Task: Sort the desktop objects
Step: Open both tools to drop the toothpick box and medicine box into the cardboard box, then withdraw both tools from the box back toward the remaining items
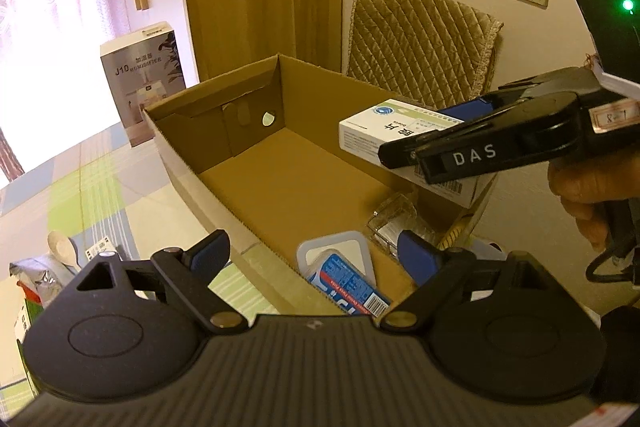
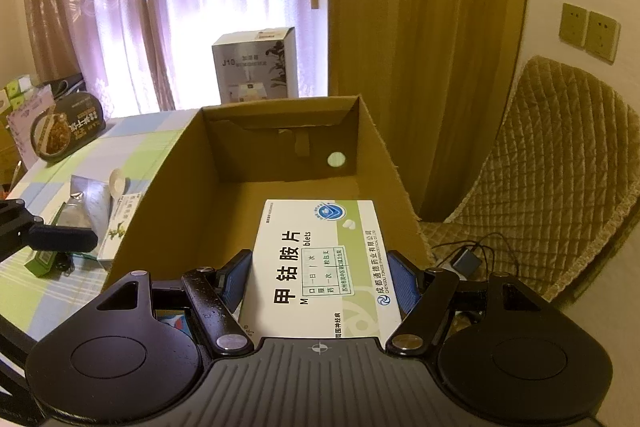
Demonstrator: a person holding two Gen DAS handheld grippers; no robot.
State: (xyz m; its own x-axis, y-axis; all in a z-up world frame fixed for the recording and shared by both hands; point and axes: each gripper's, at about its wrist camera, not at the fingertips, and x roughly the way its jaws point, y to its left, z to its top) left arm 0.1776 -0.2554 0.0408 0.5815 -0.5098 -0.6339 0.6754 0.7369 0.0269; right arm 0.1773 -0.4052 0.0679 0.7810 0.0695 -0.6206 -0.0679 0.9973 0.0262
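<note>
"DAS" in white on the right gripper [image 1: 404, 151], "甲钴胺片" in large black characters and "blets" on the white medicine box [image 2: 320, 267] it holds, "J10" and "HUMIDIFIER" on the grey humidifier box [image 1: 144, 79] standing on the table

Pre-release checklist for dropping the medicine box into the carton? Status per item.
1. Right gripper shut on the medicine box: ok.
2. Medicine box above the open cardboard carton, inside its walls: ok.
3. Landing spot: bare carton floor ahead; a blue-labelled packet and a clear plastic package lie at the near end: ok.
4. Left gripper open, holding nothing, at the carton's near edge, below and clear of the box: ok.
5. Drop height above the carton floor: cannot tell.
</note>
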